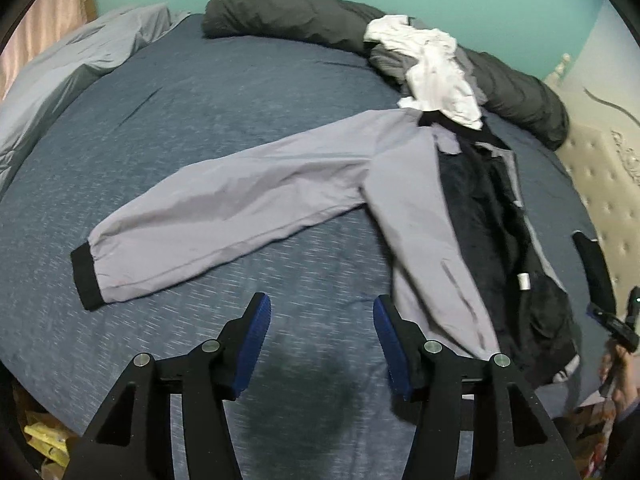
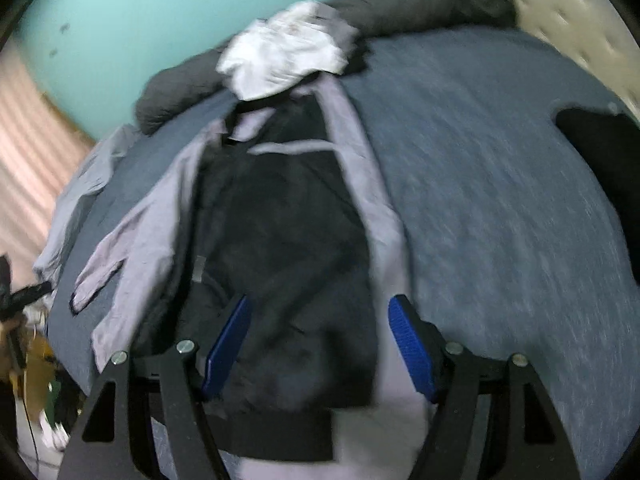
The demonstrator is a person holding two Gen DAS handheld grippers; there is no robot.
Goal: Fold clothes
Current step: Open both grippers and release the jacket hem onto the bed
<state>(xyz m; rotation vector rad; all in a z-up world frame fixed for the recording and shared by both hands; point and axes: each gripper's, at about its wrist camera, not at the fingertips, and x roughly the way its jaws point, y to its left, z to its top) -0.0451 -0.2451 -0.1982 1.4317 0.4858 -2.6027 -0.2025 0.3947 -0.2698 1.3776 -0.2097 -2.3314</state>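
A lilac-grey jacket [image 1: 256,208] with black cuffs lies open on the blue bed [image 1: 200,100], its dark fleece lining [image 1: 480,216] facing up. One sleeve stretches out to the left, ending in a black cuff [image 1: 86,276]. My left gripper [image 1: 322,308] hovers open over bare sheet just left of the jacket's hem, with nothing between its blue pads. In the blurred right wrist view my right gripper [image 2: 320,308] stands open above the jacket [image 2: 280,220], near its black hem band [image 2: 280,432]; the pads touch no cloth.
A crumpled white garment [image 1: 436,76] lies at the jacket's collar, against a rolled dark grey duvet [image 1: 288,16]. Grey pillows [image 1: 80,60] sit at the far left, and a cream tufted headboard [image 1: 600,168] is at the right. Clutter [image 1: 44,436] lies on the floor beside the bed.
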